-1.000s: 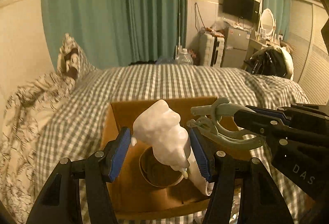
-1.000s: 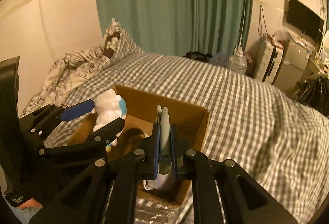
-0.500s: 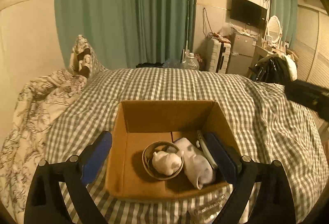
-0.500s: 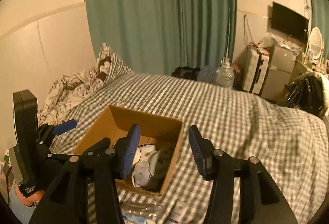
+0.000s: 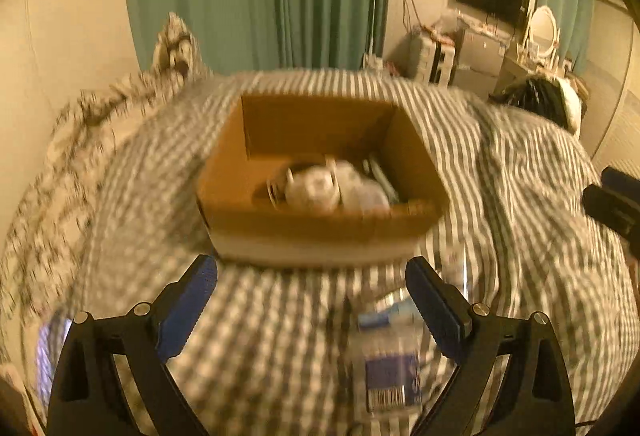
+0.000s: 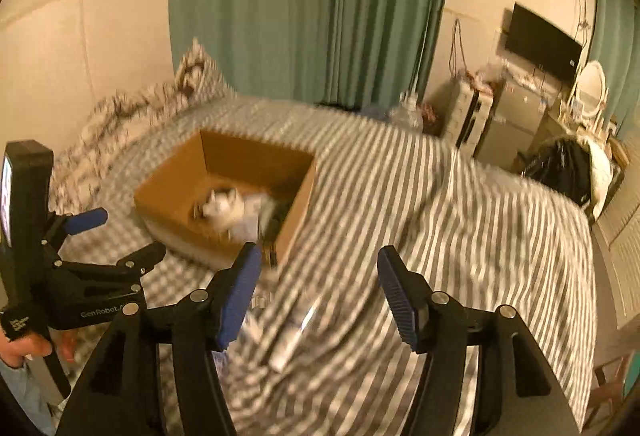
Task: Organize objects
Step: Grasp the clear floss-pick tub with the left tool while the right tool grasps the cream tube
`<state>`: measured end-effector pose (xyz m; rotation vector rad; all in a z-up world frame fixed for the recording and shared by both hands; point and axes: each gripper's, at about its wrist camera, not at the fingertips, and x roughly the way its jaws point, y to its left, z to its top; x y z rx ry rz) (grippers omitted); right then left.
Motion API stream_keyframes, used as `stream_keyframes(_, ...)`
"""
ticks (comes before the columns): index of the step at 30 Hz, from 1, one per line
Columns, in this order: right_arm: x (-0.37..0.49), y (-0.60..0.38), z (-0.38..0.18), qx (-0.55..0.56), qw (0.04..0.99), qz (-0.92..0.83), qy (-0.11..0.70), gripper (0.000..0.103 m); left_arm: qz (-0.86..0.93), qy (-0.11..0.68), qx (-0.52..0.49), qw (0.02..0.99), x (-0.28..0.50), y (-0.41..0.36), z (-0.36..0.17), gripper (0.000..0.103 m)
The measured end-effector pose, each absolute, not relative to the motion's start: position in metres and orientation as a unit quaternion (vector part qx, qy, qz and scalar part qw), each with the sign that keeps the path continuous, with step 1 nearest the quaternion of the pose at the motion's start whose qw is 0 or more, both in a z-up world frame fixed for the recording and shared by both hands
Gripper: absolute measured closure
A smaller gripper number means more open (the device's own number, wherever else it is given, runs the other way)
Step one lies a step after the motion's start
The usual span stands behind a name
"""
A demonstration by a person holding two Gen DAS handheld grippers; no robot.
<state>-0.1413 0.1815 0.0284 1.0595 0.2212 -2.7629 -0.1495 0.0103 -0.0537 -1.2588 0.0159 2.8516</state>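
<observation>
A brown cardboard box [image 5: 320, 224] [image 6: 168, 188] sits on the checked bed. Inside it lie a white plush toy [image 5: 312, 192] [image 6: 224, 206] in a round bowl, a white sock and a greenish clip, all blurred. My left gripper [image 5: 312, 280] is open and empty, just in front of the box. It also shows in the right wrist view [image 6: 120, 236]. My right gripper [image 6: 318, 270] is open and empty, to the right front of the box. A clear plastic packet [image 5: 390, 352] lies on the bed between my left fingers.
The checked bedspread [image 6: 440, 236] covers the bed. A rumpled patterned duvet and pillow [image 5: 80, 124] lie at the left. Green curtains, a television and furniture stand behind. A white tube-like item [image 6: 292, 340] lies on the bed below my right gripper.
Both grippers let go: the plush toy and the clip now lie in the box. Both grippers opened and pulled back from the box toward the bed's near edge.
</observation>
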Motion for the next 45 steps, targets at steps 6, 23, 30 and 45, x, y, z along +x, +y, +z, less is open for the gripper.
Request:
stream_keyframes(6, -0.137, 0.188, -0.036, 0.407, 0.070, -0.907, 0.078, 0.043, 0.897, 0.003, -0.442, 0.016, -0.128, 0.020, -0.099, 0.005)
stream_keyframes(23, -0.136, 0.194, -0.094, 0.453, 0.040, -0.888, 0.062, 0.043, 0.858, 0.058, -0.502, 0.090, -0.105, 0.060, -0.171, 0.028)
stream_keyframes(30, -0.136, 0.191, -0.098, 0.459, 0.039, -0.885, 0.066, 0.043, 0.869, 0.040, -0.481, 0.109, -0.101, 0.048, -0.154, 0.039)
stream_keyframes(45, -0.166, 0.165, -0.133, 0.506, 0.047, -0.858, 0.079, 0.043, 0.904, 0.002, -0.425, 0.044, -0.123, -0.022, -0.114, 0.040)
